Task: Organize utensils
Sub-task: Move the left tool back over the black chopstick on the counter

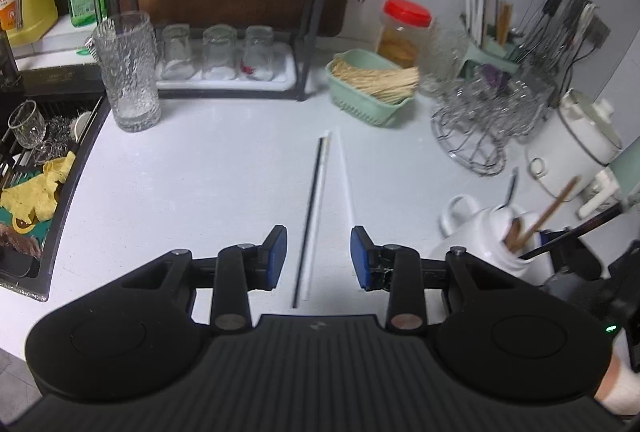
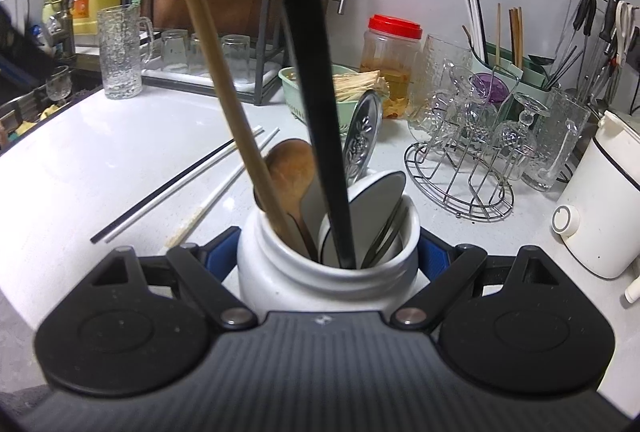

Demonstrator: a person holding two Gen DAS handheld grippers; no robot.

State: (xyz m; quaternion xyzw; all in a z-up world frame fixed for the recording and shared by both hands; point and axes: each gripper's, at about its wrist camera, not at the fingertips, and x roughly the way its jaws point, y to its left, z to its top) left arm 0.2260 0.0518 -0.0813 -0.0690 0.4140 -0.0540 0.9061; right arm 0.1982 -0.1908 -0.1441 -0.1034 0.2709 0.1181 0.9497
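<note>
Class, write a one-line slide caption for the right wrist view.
Right gripper clamps a white jar of spoons and utensils; three chopsticks lie on the counter.

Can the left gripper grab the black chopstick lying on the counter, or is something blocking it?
Probably yes. The left gripper is open, and the black chopstick runs between its fingers on bare counter. Nothing covers it, but a white chopstick lies right beside it and may get picked up too.

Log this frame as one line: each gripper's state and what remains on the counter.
left gripper: open over chopsticks | right gripper: shut on white jar | chopsticks on counter
</note>
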